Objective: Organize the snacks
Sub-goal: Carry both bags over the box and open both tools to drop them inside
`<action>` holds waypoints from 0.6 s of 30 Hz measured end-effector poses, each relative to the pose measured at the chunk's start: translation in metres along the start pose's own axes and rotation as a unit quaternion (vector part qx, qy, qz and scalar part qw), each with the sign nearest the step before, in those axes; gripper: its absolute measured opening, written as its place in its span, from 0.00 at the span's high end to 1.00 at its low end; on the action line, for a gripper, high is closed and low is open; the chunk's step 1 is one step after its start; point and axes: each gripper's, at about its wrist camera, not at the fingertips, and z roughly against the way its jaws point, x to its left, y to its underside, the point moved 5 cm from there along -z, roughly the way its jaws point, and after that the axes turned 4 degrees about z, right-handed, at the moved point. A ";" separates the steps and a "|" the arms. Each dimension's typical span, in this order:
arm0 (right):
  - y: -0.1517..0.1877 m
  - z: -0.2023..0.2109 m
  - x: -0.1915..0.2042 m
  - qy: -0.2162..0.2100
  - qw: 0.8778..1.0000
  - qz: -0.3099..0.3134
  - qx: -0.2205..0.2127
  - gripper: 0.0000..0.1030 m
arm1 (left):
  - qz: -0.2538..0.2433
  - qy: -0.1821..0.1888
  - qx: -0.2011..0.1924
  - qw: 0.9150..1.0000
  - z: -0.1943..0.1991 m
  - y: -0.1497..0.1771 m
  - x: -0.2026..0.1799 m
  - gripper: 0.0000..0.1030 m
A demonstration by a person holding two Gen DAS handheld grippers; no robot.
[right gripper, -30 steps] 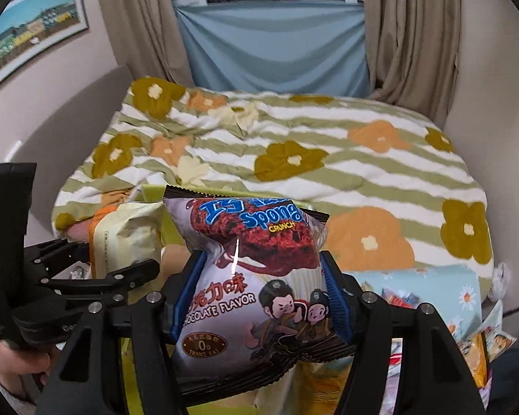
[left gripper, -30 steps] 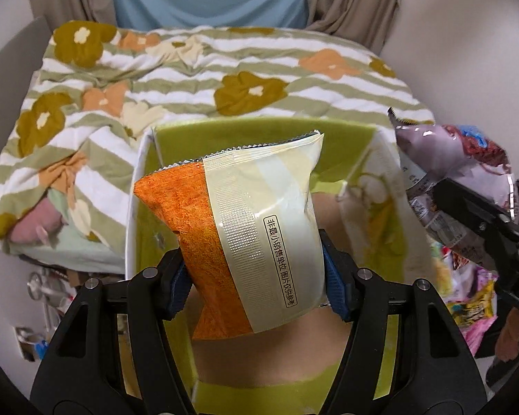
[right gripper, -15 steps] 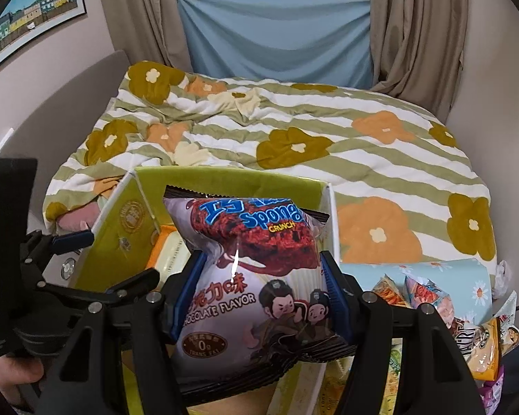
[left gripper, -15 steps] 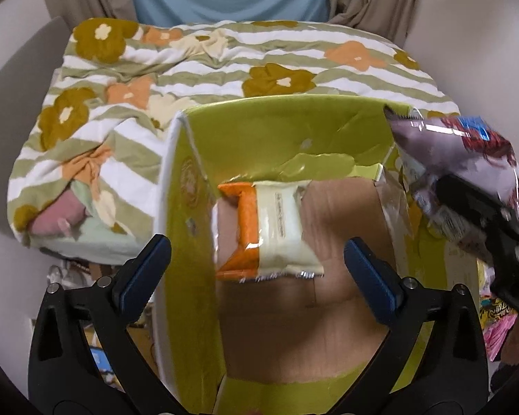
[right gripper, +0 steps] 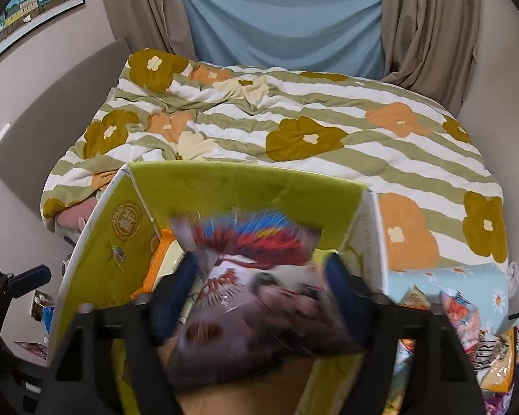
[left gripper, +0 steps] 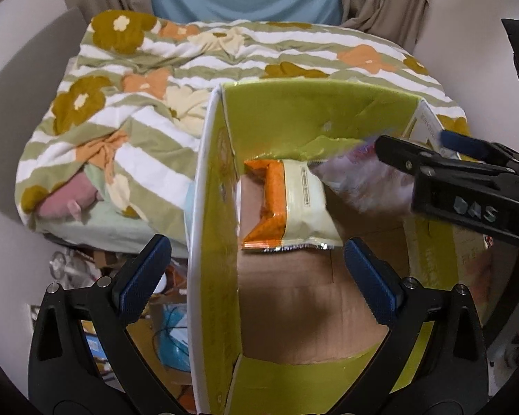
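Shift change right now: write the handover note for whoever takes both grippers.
Left hand-held gripper: open, holding nothing, above the green box.
Right hand-held gripper: its jaws have just been opening; the purple chocolate snack bag is blurred between them, over the box; whether the pads still press it is unclear.
Done: orange-and-cream snack pack lies on the box floor.
Left: confirm the purple bag lands inside, then bring the loose snack packets lying right of the box.
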 end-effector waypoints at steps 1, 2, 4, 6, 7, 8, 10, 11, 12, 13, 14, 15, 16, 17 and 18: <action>0.001 -0.001 0.001 -0.001 1.000 0.000 -0.008 0.00 | 0.001 0.000 0.003 1.000 -0.002 0.002 0.001 0.02; 0.001 -0.001 0.002 0.001 1.000 0.001 -0.015 0.00 | 0.002 0.000 0.005 1.000 -0.003 0.005 0.002 0.02; 0.003 0.002 0.004 0.006 1.000 0.008 -0.028 0.00 | 0.005 0.002 0.007 1.000 -0.003 0.009 0.004 0.02; 0.004 0.003 0.006 0.008 1.000 0.016 -0.025 0.00 | 0.007 0.004 0.008 1.000 -0.003 0.010 0.006 0.02; 0.006 0.005 0.006 0.006 1.000 0.019 -0.021 0.00 | 0.008 0.004 0.008 1.000 -0.002 0.010 0.006 0.02; 0.006 0.007 0.006 0.004 1.000 0.018 -0.020 0.00 | 0.008 0.003 0.006 1.000 0.001 0.009 0.006 0.02; 0.005 0.014 0.006 0.001 1.000 0.017 -0.022 0.00 | 0.007 0.004 0.000 1.000 0.007 0.007 0.007 0.02; 0.004 0.020 0.006 0.001 1.000 0.016 -0.025 0.00 | 0.006 0.005 -0.006 1.000 0.013 0.005 0.006 0.02; 0.002 0.027 0.006 0.002 0.999 0.016 -0.031 0.00 | 0.006 0.007 -0.010 1.000 0.018 0.003 0.005 0.02; 0.001 0.034 0.007 0.003 0.999 0.016 -0.035 0.00 | 0.005 0.008 -0.015 1.000 0.024 0.002 0.004 0.02; 0.000 0.042 0.007 0.003 0.999 0.017 -0.039 0.00 | 0.003 0.009 -0.022 1.000 0.031 0.000 0.002 0.02; -0.001 0.055 0.007 0.002 0.999 0.018 -0.045 0.00 | 0.001 0.012 -0.028 1.000 0.037 -0.002 0.000 0.02; -0.001 0.065 0.008 0.002 0.999 0.020 -0.049 0.00 | -0.002 0.018 -0.033 0.999 0.044 -0.004 -0.004 0.02; -0.001 0.076 0.007 0.004 0.998 0.023 -0.052 0.00 | -0.005 0.026 -0.039 0.999 0.051 -0.005 -0.008 0.02; -0.001 0.087 0.006 0.004 0.998 0.024 -0.055 0.00 | -0.009 0.035 -0.045 0.998 0.059 -0.006 -0.014 0.02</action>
